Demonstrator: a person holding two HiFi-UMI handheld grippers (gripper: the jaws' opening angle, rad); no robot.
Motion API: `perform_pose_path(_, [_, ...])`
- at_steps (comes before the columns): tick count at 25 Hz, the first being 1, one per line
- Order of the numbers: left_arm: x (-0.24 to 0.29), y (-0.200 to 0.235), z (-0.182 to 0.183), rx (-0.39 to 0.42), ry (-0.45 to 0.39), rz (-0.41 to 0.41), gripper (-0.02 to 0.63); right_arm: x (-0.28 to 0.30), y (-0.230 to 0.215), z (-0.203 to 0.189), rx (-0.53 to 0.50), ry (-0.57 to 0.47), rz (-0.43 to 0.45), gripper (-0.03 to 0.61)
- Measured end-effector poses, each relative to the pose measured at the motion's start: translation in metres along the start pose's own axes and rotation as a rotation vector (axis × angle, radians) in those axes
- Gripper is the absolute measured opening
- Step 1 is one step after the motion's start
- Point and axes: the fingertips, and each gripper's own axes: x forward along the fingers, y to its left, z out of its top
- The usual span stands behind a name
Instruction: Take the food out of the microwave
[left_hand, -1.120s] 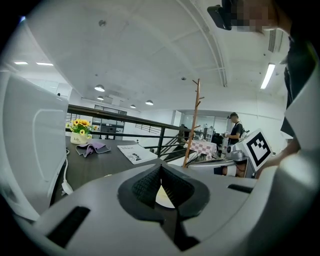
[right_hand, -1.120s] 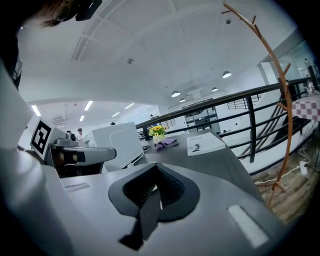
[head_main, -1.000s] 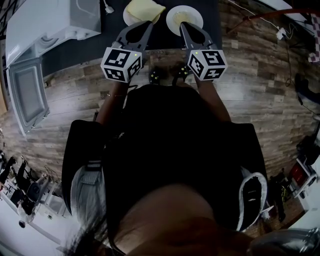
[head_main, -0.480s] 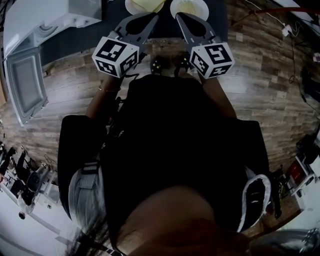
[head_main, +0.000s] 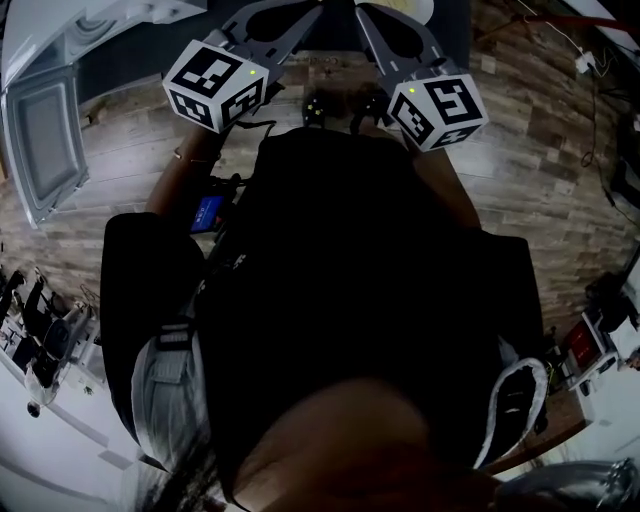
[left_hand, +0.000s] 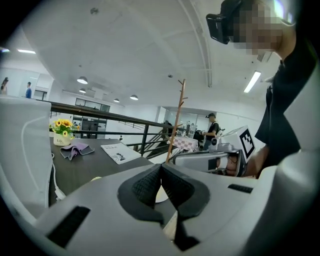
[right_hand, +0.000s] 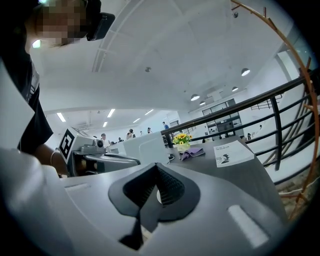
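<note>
Your left claw (left_hand: 161, 175) and right claw (right_hand: 156, 172): both closed, empty, and you've raised them toward 12 o'clock since before.

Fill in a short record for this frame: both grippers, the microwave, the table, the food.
left gripper: shut, nothing between the jaws
right gripper: shut, nothing between the jaws, held beside the left one
microwave door: open, on the person's left
table: dark top; flower pot, purple cloth and booklet on its far side
food: not clearly in view
</note>
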Motion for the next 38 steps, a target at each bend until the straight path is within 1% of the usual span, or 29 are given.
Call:
perform_pose_path(4, [-0.001, 0.001, 0.004, 0.011, -0.004, -0.010, 0.008, 0.002, 0.002, 0.004, -0.002, -0.007, 0.012, 0.000])
perform_pose_path(9, [0.003, -0.010, 0.001, 0.040, 0.028, -0.083, 0.008, 0.002, 0.001, 0.005, -0.007, -0.003, 0.011, 0.000])
perform_pose_path(12, [0.005, -0.014, 0.003, 0.064, 0.023, -0.103, 0.008, 0.002, 0.001, 0.007, -0.004, -0.004, 0.013, 0.000])
perform_pose_path(19, [0.004, -0.013, 0.004, 0.061, 0.025, -0.114, 0.008, 0.004, 0.001, 0.011, -0.003, -0.008, 0.018, 0.000])
perform_pose_path(38, [0.004, -0.010, -0.002, 0.040, 0.016, -0.095, 0.008, 0.006, 0.000, 0.014, -0.014, 0.002, 0.033, 0.000])
